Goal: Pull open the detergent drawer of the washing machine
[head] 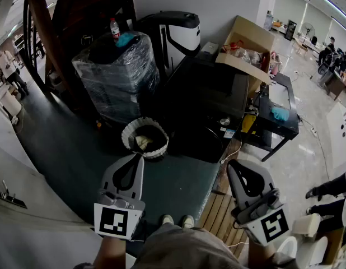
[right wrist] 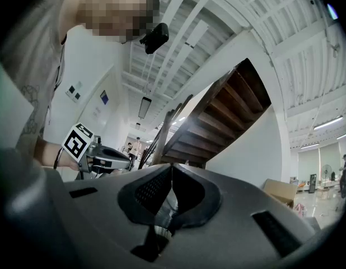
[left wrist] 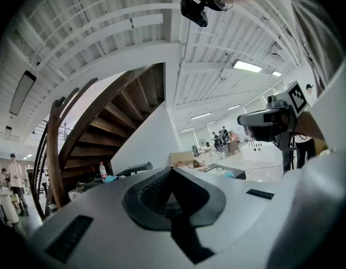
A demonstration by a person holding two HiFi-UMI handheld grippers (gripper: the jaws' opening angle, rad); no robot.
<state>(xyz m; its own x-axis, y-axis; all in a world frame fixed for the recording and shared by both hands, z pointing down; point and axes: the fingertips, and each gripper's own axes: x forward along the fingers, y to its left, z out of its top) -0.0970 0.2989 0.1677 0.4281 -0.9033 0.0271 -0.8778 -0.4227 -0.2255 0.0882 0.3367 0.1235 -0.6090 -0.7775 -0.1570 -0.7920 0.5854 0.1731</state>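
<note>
I cannot make out a detergent drawer in any view. A white-and-black appliance [head: 176, 33] stands at the back against the wall, far from both grippers. My left gripper [head: 138, 157] is held low near the person's body with its jaws shut and nothing between them; its tips also meet in the left gripper view [left wrist: 173, 170]. My right gripper [head: 235, 166] hangs at the lower right, also shut and empty, and its jaws are closed together in the right gripper view [right wrist: 172, 167]. Both point roughly level into the room.
A plastic-wrapped dark unit [head: 117, 74] with a bottle [head: 115, 28] on top stands left of the appliance. A black cabinet [head: 209, 102] sits in the middle, an open cardboard box [head: 246, 49] behind it. A white ribbed basket [head: 145, 137] is on the dark floor. A wooden staircase [left wrist: 106, 133] rises at the left.
</note>
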